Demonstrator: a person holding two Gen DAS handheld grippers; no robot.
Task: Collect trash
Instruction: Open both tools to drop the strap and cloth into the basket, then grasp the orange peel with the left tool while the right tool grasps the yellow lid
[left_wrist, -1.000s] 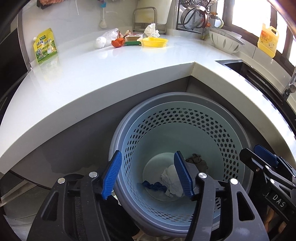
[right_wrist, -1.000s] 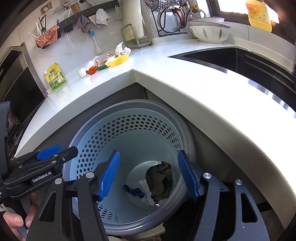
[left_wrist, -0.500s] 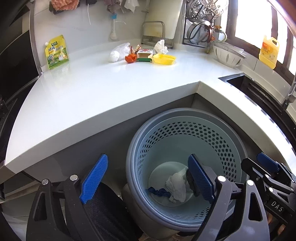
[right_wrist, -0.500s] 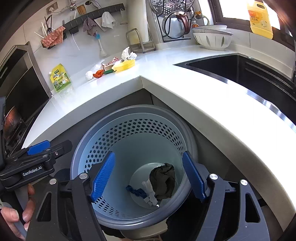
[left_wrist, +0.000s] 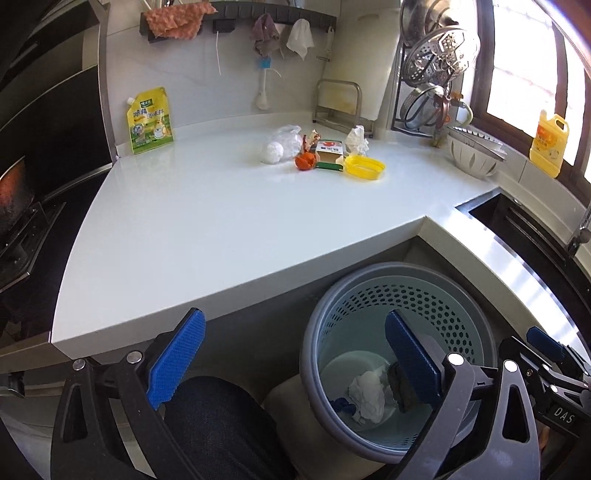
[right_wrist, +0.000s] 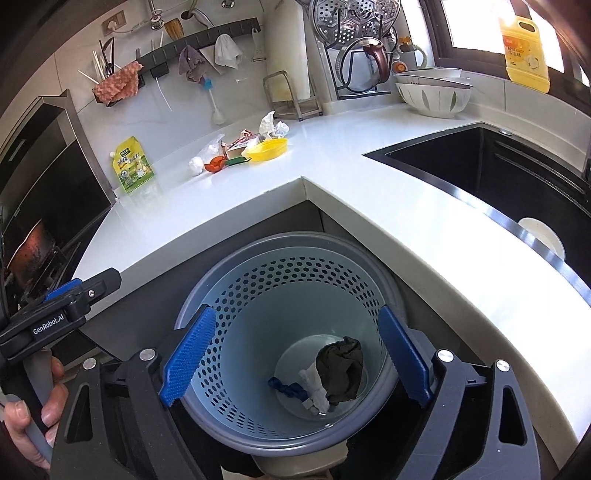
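Note:
A grey-blue perforated bin (left_wrist: 399, 266) stands on the floor under the counter corner. In it lie a crumpled white paper (left_wrist: 367, 397), a dark rag (right_wrist: 341, 369) and a blue scrap (right_wrist: 286, 387). My left gripper (left_wrist: 293, 325) hangs above and left of the bin, jaws still opening, nothing between them. My right gripper (right_wrist: 297, 314) hovers straight over the bin (right_wrist: 295, 238), jaws also opening and empty. At the back of the white counter (left_wrist: 221, 221) lies a heap of trash: a white ball (left_wrist: 271, 152), orange peel (left_wrist: 306, 161), a small carton (left_wrist: 328, 149), a yellow lid (left_wrist: 364, 167) and a tissue (left_wrist: 356, 139).
A yellow-green pouch (left_wrist: 149, 120) leans on the back wall. The black sink (right_wrist: 498, 177) lies to the right, with a colander bowl (left_wrist: 474, 157) and a yellow bottle (left_wrist: 550, 144) behind it. A stove (left_wrist: 22, 229) lies at the left. A person's leg (left_wrist: 214, 424) is below my left gripper.
Both grippers opened wider and rose away from the bin. The left one also drew back to the left, so more of the counter shows.

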